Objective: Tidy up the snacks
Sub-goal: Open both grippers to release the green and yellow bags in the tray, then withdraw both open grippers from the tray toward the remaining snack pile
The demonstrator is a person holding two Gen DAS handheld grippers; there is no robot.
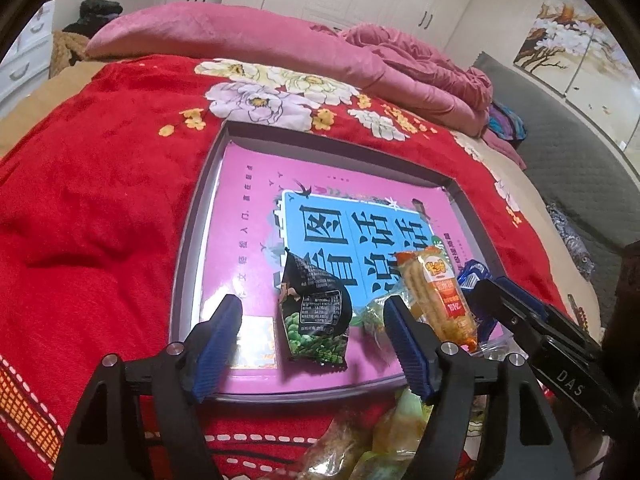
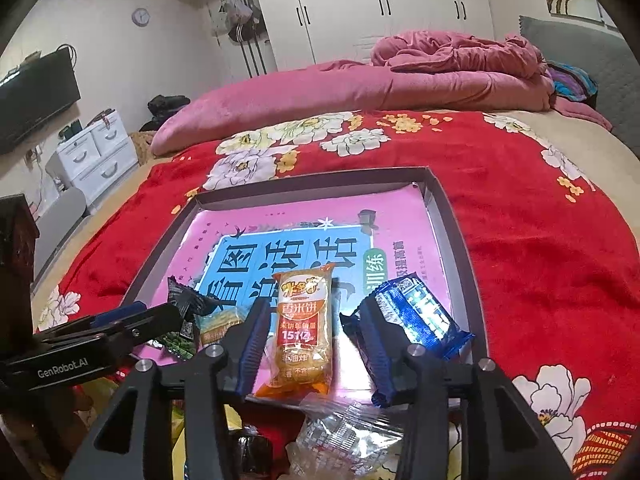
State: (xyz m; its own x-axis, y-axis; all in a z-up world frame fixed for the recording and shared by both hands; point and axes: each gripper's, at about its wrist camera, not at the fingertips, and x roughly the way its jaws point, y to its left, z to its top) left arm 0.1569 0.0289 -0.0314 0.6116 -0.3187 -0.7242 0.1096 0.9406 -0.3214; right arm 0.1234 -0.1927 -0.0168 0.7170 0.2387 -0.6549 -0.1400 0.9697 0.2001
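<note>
On the red floral blanket, a shallow grey cardboard box lined with a pink-and-blue printed sheet. Inside the box near its front wall: black-and-green crinkled snack packet lying between the spread, unclenched fingers of the left gripper, untouched by either pad. Beside that, orange rice-cracker packet lying flat between the parted, released fingers of the right gripper, with blue foil biscuit packet by the box's right wall.
</note>
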